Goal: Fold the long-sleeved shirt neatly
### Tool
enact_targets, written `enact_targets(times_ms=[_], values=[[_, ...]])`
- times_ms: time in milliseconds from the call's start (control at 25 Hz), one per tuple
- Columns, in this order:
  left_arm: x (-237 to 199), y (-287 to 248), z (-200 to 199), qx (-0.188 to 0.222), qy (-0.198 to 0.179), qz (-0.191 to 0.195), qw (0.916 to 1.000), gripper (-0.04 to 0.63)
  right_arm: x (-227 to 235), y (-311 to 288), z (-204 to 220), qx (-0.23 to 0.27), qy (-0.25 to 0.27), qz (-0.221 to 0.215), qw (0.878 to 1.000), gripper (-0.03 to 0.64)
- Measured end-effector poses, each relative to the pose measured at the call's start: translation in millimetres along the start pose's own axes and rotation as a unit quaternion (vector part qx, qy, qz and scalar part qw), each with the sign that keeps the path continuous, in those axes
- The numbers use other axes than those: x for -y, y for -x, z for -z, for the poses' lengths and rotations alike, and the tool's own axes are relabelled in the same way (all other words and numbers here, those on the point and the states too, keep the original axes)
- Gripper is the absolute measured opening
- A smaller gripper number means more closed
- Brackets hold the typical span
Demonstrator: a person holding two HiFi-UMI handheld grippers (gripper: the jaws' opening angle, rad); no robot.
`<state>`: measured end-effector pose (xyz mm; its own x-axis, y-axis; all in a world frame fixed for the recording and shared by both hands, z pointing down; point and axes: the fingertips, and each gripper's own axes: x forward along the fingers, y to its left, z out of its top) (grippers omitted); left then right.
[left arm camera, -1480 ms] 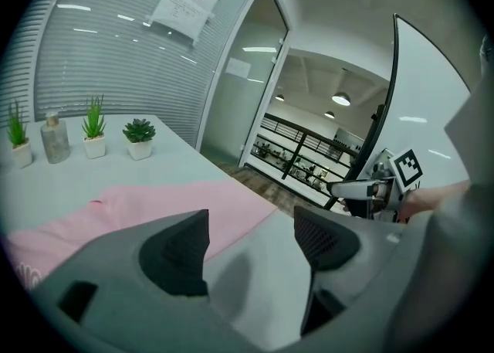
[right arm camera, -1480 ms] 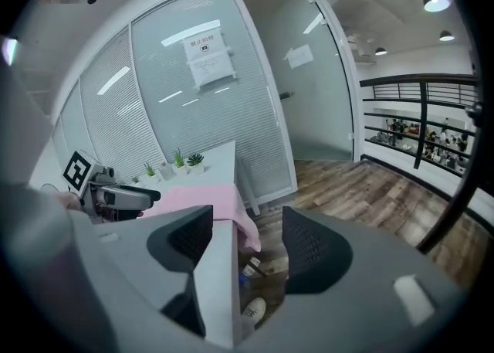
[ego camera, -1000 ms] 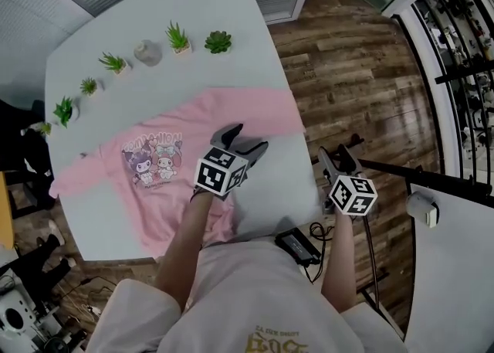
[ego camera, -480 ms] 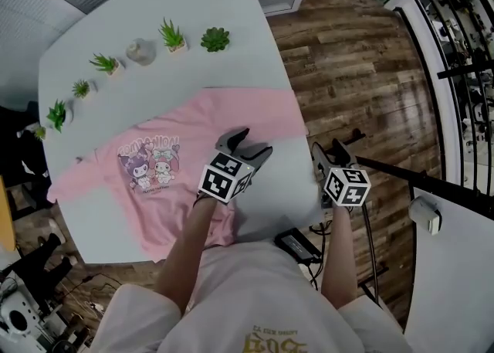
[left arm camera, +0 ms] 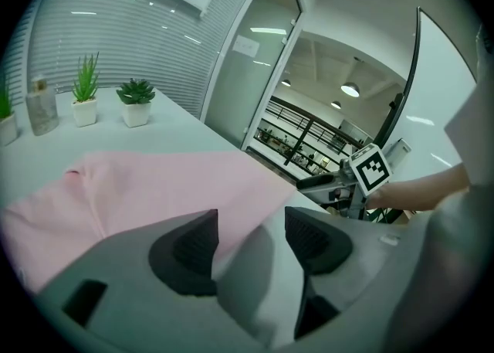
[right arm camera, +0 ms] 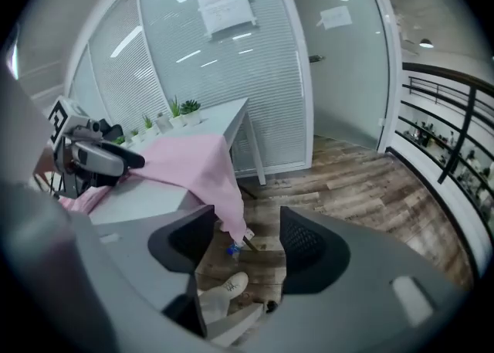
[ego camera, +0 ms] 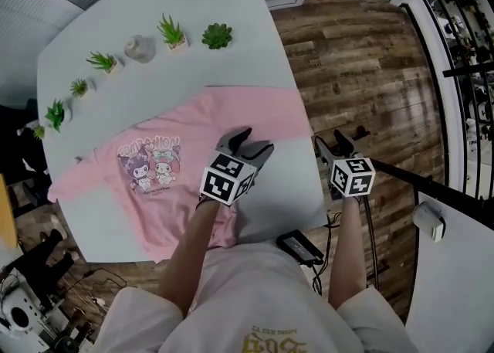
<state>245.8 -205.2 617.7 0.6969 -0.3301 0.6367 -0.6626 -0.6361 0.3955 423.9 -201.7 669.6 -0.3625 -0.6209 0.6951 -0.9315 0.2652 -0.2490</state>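
A pink long-sleeved shirt (ego camera: 170, 166) with a cartoon print lies spread flat on the white table (ego camera: 285, 189). One sleeve runs to the table's right edge and hangs over it (right arm camera: 204, 166). My left gripper (ego camera: 251, 141) hovers over the shirt's right side where that sleeve begins. Its jaws are closing, and the pink edge (left arm camera: 154, 189) shows between them without the pads pressing it (left arm camera: 251, 232). My right gripper (ego camera: 333, 143) is open off the table's right edge, over the floor. The hanging sleeve end shows just beyond its jaws (right arm camera: 247, 239).
Several small potted plants (ego camera: 170, 32) and a glass bottle (ego camera: 140, 49) line the table's far edge. A black power adapter (ego camera: 297, 245) with cables lies on the wooden floor by the near right corner. A black railing (ego camera: 455, 73) runs at the right.
The right gripper has sunk a little beside the table's right edge and rolled slightly. The left gripper has stayed over the shirt, its jaws somewhat narrower.
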Motion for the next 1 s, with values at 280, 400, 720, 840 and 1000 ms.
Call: enact_targets(times_ms=[280,400,720,840,1000], values=[[-7.7,-1.9,0.1,-0.008,0.012,-0.017,0.9998,0.221,-11.1,-17.6,10.4,-0.034,0.085,-0.033,0.995,0.268],[-7.6,-2.8,1.2,-0.012,0.011,-0.019,0.9997,0.216,-10.0,-23.1,13.2,-0.04,0.114,-0.035,0.992,0.267],[-9.7,-3.1,2.5,-0.017,0.004,-0.029,0.9994,0.194,-9.8,-39.1,18.6,-0.036,0.182,-0.047,0.982,0.242],[-10.3,-3.2,2.8,-0.019,0.005,-0.032,0.9993,0.185,-11.8,-43.1,19.1,-0.03,0.195,-0.049,0.979,0.231],[-12.2,-3.5,2.7,-0.021,0.008,-0.037,0.9991,0.17,-17.3,-50.5,19.6,-0.034,0.219,-0.058,0.973,0.212]])
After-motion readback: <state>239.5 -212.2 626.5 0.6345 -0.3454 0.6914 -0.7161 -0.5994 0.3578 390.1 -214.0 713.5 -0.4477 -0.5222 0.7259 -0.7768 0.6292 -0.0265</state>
